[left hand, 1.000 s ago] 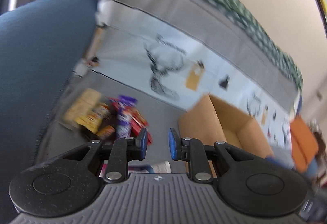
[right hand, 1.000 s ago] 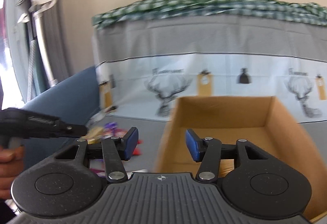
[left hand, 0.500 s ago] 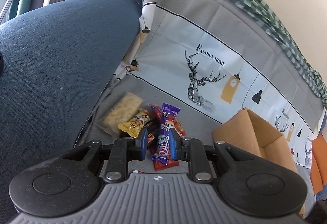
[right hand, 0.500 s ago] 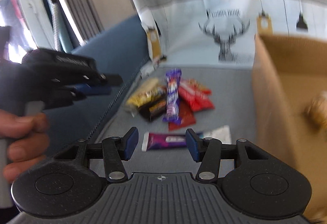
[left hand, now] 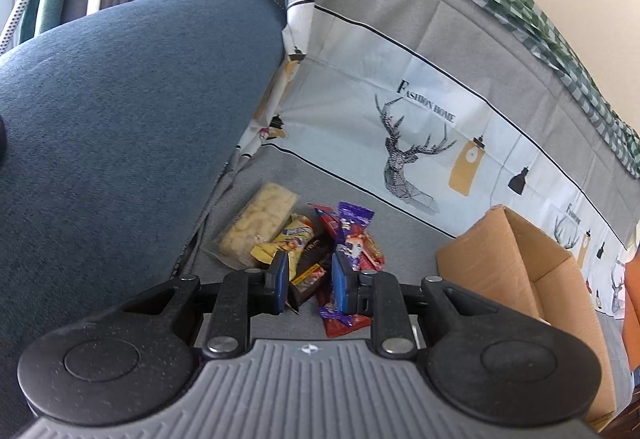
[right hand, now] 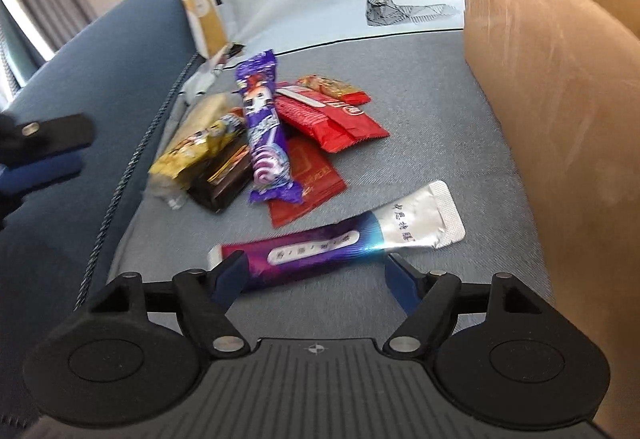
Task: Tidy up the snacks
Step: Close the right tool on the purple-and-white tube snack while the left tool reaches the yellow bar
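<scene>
A pile of snack packs lies on the grey seat: a purple lollipop pack (right hand: 262, 127) (left hand: 352, 231), red packs (right hand: 332, 119), a yellow pack (right hand: 200, 143), a dark bar (right hand: 222, 179) and a clear cracker pack (left hand: 260, 227). Nearer me lies a purple-and-silver pouch (right hand: 340, 239) on its own. My right gripper (right hand: 316, 267) hangs low over it, jaws opening, the pouch just ahead of the fingertips and untouched. My left gripper (left hand: 310, 271) hovers above the pile with a narrow gap and nothing in it. An open cardboard box (right hand: 552, 79) (left hand: 500, 271) stands right of the pile.
A blue sofa armrest (left hand: 120, 119) (right hand: 100, 79) rises close on the left of the pile. The deer-print cover (left hand: 400, 99) forms the backrest behind. Something orange (left hand: 632, 311) sits past the box at the far right.
My right gripper swung from over the box to the left and down to the pouch, and its jaws widened. My left gripper settled over the pile.
</scene>
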Available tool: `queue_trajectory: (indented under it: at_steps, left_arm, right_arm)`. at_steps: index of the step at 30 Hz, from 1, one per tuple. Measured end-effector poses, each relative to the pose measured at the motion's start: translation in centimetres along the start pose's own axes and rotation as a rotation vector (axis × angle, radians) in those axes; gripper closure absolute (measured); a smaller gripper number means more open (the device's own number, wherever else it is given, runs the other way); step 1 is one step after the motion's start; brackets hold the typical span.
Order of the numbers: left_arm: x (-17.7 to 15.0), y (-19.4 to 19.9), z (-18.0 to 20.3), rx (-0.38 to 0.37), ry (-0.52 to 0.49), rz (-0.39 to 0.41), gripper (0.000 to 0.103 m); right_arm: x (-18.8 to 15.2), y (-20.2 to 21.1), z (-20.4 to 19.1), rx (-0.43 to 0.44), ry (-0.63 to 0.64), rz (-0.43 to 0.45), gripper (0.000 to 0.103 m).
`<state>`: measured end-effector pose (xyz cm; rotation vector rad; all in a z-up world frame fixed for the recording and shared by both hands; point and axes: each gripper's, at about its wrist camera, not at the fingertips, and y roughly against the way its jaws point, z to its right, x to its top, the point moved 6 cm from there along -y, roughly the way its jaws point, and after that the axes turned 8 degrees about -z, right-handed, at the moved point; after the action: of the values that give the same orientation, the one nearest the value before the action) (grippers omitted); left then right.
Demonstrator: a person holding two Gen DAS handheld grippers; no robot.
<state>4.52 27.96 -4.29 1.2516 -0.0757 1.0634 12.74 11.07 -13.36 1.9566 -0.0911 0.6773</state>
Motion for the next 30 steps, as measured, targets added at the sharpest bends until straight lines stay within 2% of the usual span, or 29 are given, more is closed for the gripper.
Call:
queue_trajectory:
  at_steps: [7,9,11,14,16,19,23,24,26,28,30]
  left_arm:
    - [0.3,-1.5,-0.7,0.007,0.03,-0.03,0.074]
    - [0.6,-2.3,-0.7,0.023,0.021,-0.032,0.071]
    - [1.0,-3.2,-0.5,0.041,0.002,-0.028,0.066]
    - [1.6,-4.9,0.0,0.09,-0.058,-0.022,0.058]
    - [1.8,-6.2,0.6,0.106,-0.1,-0.021,0.048]
    - [1.7,-8.2,2.0,0.128,-0.173,-0.037,0.041]
    - [1.0,-10.9,2.9,0.237,-0.282,-0.086,0.041]
    - [0.8,-11.4,2.7,0.259,-0.291,-0.104,0.042]
    - [0.6,-11.7,2.3,0.278,-0.293,-0.114,0.052]
    - [0.6,-11.5,2.1,0.26,-0.28,-0.128,0.085]
    - [0.4,-11.0,1.8,0.232,-0.244,-0.143,0.088]
  right_arm:
    - [0.6,-1.4,-1.4,-0.084,0.098,0.041,0.024]
    - [0.4,-1.6,-1.8,-0.119,0.142,0.051,0.028]
    - [0.2,-1.7,-2.0,-0.175,0.195,0.064,0.046]
    - [0.2,-1.4,-1.8,-0.191,0.218,0.075,0.061]
    - [0.2,-1.2,-1.5,-0.191,0.219,0.071,0.066]
    - [0.2,-0.9,-1.0,-0.187,0.21,0.059,0.069]
    - [0.2,-0.6,-0.3,-0.173,0.205,0.043,0.072]
    - [0.1,-0.6,-0.2,-0.165,0.206,0.038,0.072]
    - [0.0,-0.4,0.0,-0.146,0.212,0.029,0.073]
    - [-0.1,-0.4,0.0,-0.12,0.22,0.014,0.073]
    - [-0.3,0.0,0.0,-0.096,0.23,0.004,0.076]
